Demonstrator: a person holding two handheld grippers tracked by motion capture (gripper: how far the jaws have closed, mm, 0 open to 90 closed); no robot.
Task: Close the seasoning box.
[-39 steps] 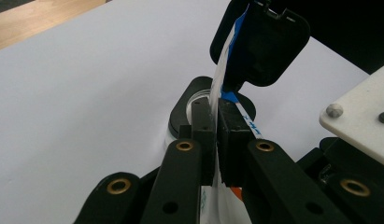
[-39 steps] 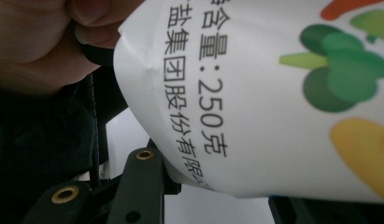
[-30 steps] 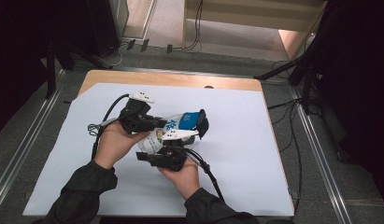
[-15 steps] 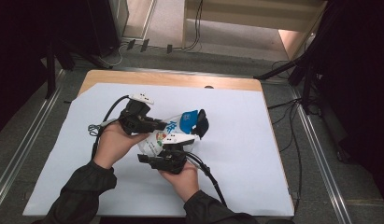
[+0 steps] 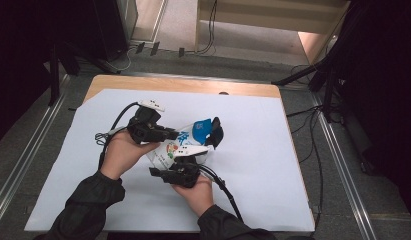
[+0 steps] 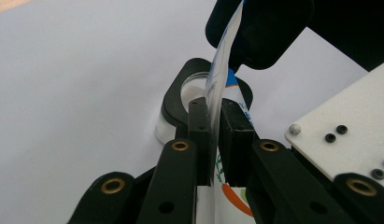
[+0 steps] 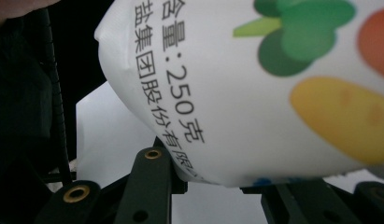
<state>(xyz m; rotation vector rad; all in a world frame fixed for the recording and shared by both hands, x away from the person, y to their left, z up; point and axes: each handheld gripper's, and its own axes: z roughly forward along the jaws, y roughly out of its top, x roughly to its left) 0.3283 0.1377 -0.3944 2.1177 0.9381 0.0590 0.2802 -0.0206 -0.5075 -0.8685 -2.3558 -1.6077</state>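
At the counter's (image 5: 273,210) centre, the left gripper (image 6: 216,135) fingers clamp a printed bag's (image 5: 173,148) thin edge; the right gripper (image 5: 195,150), at the bag's five o'clock, has been closing and grips its bulging body. Likely next: tipping it toward the small jar (image 6: 192,93) at twelve o'clock.

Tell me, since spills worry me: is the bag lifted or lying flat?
Lifted: both grippers hold the bag above the white sheet.

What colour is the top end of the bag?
Blue, on the white printed plastic bag; the high view shows it best.
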